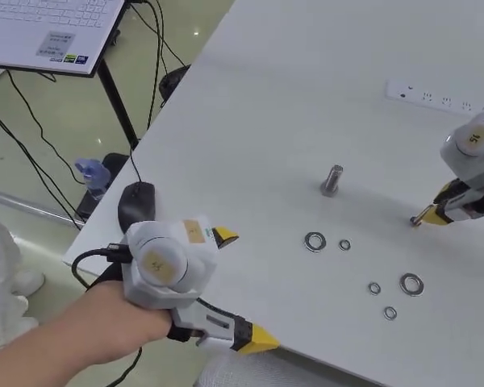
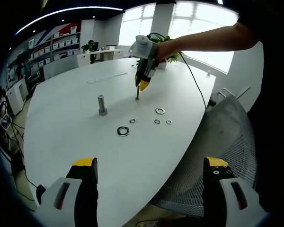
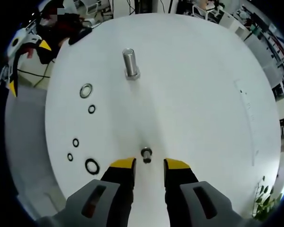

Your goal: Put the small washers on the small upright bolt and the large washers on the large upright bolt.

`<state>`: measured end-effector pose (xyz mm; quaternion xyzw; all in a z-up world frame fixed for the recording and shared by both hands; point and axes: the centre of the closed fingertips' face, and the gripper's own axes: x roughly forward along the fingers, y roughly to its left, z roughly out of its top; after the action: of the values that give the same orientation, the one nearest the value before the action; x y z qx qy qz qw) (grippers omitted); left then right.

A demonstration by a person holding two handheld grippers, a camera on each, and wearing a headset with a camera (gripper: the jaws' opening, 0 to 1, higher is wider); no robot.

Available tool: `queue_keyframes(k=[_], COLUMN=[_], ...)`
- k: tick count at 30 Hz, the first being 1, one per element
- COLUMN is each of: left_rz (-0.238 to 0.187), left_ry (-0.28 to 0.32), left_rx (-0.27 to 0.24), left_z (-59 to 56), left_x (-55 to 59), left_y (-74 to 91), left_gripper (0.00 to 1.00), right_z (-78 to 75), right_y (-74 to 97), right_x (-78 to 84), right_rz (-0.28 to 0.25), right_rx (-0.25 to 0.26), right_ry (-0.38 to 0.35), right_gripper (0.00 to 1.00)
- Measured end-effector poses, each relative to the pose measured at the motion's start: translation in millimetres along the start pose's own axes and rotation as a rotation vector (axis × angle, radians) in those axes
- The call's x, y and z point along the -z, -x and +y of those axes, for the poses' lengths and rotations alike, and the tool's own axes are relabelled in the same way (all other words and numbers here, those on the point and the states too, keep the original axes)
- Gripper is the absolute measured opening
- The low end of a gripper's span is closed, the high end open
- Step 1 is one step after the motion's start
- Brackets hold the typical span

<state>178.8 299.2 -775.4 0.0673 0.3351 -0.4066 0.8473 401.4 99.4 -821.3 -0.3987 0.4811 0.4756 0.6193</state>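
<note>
One large bolt (image 1: 331,180), one small bolt (image 3: 146,154), two large washers (image 1: 315,241), three small washers (image 1: 344,244). Left tongs (image 1: 246,288) gape at the desk (image 1: 266,121) edge, lower left; right tongs (image 3: 149,163) slightly apart.

A white table (image 1: 258,105) carries two upright bolts: the large bolt (image 1: 331,180) stands near its middle and the small bolt (image 1: 416,219) stands apart to the right. Five washers lie flat on the top, nearer the person. One large washer (image 1: 315,241) has a small washer (image 1: 344,244) just beside it. A second large washer (image 1: 411,283) lies near two more small washers (image 1: 374,288) (image 1: 390,313). A white power strip (image 1: 440,98) rests toward the far side.
</note>
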Motion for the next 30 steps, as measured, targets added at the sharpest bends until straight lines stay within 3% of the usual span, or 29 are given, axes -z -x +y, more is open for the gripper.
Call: queue_keyframes(k=[12, 30], left_rz=[-0.006, -0.011], left_ry=[-0.019, -0.024], left_rx=[-0.004, -0.011], left_z=[1.2, 3.2], left_x=[-5.5, -0.4], left_y=[4.8, 15.6], left_gripper=[0.92, 0.89], right_z=[9.7, 55.8], right_y=[15.3, 7.5], right_x=[-18.2, -59.1], right_rz=[-0.023, -0.059], right_rx=[0.010, -0.038], right_ry=[0.042, 0.143], right_gripper=[0.25, 0.25])
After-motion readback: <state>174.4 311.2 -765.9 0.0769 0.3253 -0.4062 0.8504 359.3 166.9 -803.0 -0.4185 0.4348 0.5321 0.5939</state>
